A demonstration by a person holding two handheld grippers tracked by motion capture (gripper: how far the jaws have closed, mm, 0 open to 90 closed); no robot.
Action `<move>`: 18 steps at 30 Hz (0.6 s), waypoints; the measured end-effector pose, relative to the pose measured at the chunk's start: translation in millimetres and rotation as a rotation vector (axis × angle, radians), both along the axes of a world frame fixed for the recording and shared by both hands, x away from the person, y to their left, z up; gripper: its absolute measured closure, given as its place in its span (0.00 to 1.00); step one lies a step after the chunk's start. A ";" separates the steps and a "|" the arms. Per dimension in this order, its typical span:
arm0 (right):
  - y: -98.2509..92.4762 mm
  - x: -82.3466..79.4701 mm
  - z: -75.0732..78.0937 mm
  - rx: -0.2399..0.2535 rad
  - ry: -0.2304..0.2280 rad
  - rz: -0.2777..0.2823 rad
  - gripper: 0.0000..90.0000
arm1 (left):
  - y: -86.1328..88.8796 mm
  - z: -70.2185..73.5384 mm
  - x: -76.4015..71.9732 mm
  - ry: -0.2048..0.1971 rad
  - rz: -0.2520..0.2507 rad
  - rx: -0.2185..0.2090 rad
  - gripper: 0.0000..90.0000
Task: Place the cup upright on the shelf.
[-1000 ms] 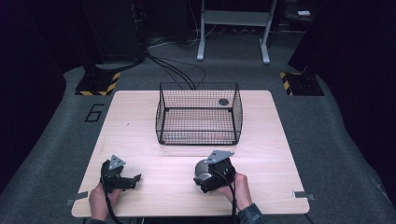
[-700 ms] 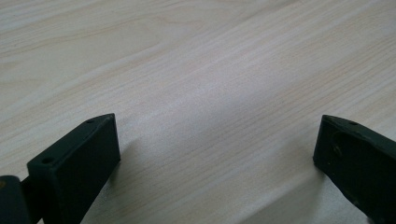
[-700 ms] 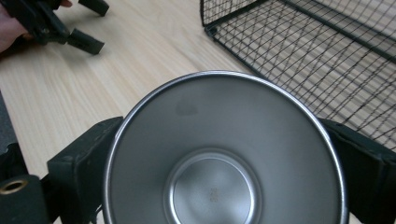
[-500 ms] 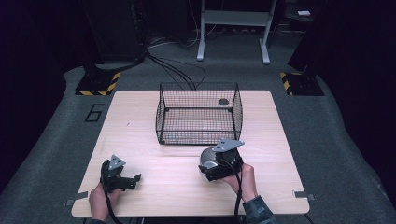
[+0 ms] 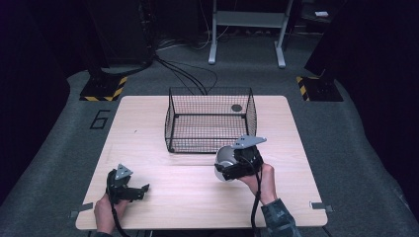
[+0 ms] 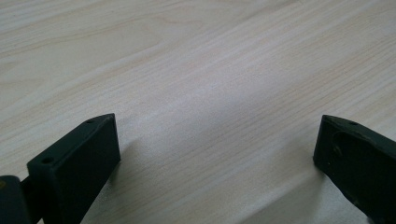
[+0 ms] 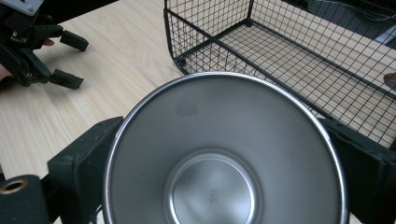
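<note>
High view takes in the whole pale wooden table (image 5: pixel 163 128), with a black wire-mesh basket (image 5: pixel 210 121) standing toward its far middle and a small dark round object (image 5: pixel 236 107) lying inside the basket near its far right corner. The person's right hand (image 5: pixel 261 181) holds the right gripper (image 5: pixel 231 165) just in front of the basket's near right corner, its jaws clamped on a shiny round stainless-steel cup (image 5: pixel 225 159). The left gripper (image 5: pixel 141 190) sits low near the table's front left, gripped by the left hand (image 5: pixel 104 213).

Right gripper view gives what the overhead camera cannot: the cup's (image 7: pixel 224 154) open mouth faces the lens, its rim pinched between the two black jaws on either side, and its flat bottom carries a tiny stamped mark too small to read. Behind it the basket's (image 7: pixel 289 56) mesh wall and wooden floor show close up, and the left gripper (image 7: pixel 72 60) appears at upper left with its jaws parted.

Left gripper view shows bare wood grain (image 6: pixel 201 84) between two widely spread jaws holding nothing.

On the grey floor left of the table, a painted numeral "6" (image 5: pixel 100 119) can be read.
</note>
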State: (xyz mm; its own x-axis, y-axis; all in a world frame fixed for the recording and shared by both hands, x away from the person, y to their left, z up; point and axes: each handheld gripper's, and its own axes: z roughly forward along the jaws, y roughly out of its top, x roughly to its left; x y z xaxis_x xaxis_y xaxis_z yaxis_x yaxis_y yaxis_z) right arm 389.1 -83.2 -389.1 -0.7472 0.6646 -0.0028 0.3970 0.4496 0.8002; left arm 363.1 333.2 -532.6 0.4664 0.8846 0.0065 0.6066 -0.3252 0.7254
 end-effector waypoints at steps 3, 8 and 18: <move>-0.7 4.6 7.7 0.005 -0.001 -0.009 0.07 | 0.0 0.0 0.0 0.000 0.001 0.000 0.01; -1.1 11.3 16.5 0.007 -0.006 -0.013 0.07 | 0.0 0.0 0.0 0.000 0.000 0.000 0.00; 3.5 23.9 30.7 0.006 -0.018 -0.006 0.07 | 0.0 0.0 0.0 0.000 0.001 0.000 0.00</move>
